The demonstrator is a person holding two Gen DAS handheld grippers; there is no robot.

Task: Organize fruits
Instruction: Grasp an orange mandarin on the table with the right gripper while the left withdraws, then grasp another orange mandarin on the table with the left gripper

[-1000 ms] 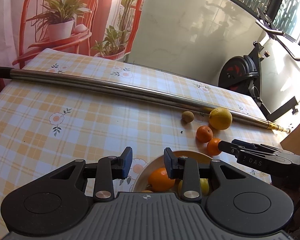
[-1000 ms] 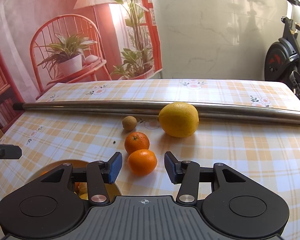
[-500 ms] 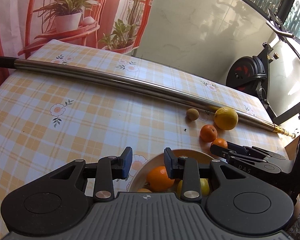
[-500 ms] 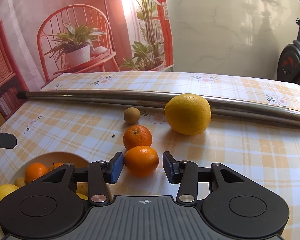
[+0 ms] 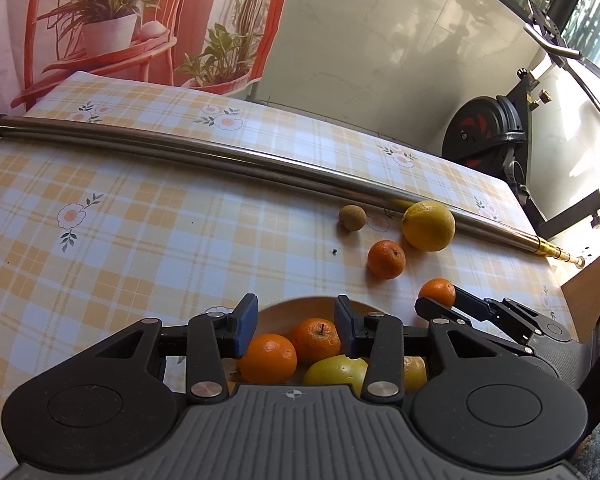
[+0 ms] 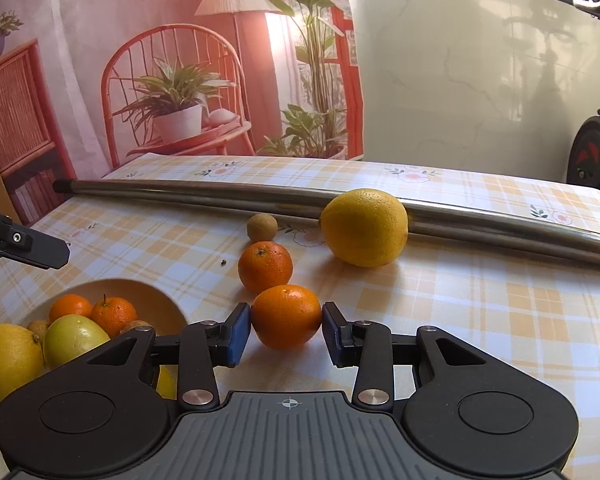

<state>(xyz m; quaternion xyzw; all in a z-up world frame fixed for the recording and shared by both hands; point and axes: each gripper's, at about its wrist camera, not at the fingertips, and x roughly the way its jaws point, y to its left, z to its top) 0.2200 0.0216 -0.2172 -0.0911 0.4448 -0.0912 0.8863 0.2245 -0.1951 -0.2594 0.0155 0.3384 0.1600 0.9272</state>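
**Closing squarely on the near mandarin**

The right claw (image 6: pixel 286 330) sits at table level with its blue pads either side of the near mandarin (image 6: pixel 286 316), which lies just beside the bowl (image 6: pixel 168 304). The pads look to be at the skin or a hair off it; whether they already press the fruit I cannot tell, and it seems to rest on the table (image 6: pixel 480 320) with no sign of a lift. The left claw (image 5: pixel 296 326) hangs open and empty above the bowl, holding nothing.

To do this step well, close slowly and evenly so both pads meet the widest part of the fruit together (a round, soft-skinned thing will likely squirt forward if pinched off-centre). Use only enough pressure to carry it. Lift straight up first: a second mandarin (image 6: pixel 265 266) lies just beyond the held one, farther from the bowl, and could be nudged. Then carry it over the bowl's rim and set it low among the fruit there. The lemon (image 6: pixel 365 227) and the small brown fruit (image 6: pixel 262 227), farther still from the bowl against the metal pole (image 6: pixel 220 194), wait their turn.
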